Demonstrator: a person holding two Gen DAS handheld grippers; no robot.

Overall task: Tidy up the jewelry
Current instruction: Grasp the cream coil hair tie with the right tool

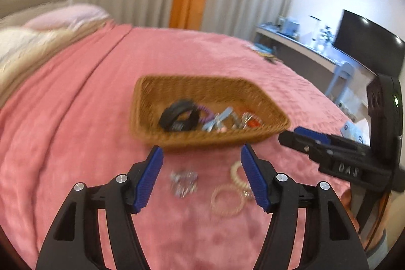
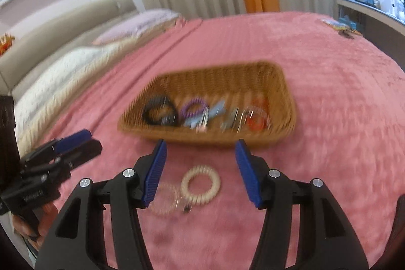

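Because the job is to tidy the jewelry, both tongs are hanging low over the pink blanket, just in front of the woven basket. Inside the basket, a black band, a purple coil tie, some blue and silver clips and something orange are already lying together near the front wall. Three things are waiting outside it, close to that wall: a silver clump, a cream coil ring and a thin clear bracelet touching the ring. With its jaws spread wide and nothing in them, the left gripper is pointing at the silver clump. Just as wide and just as empty, the right gripper is sitting over the cream ring. Since the two tongs are working side by side, they could bump. Getting the ring alone may be tricky, because the bracelet is touching it. Farther off, a few small things are lying at the bed's far edge, too blurry to name. Beyond them, a long shelf and a dark screen are standing by the wall.
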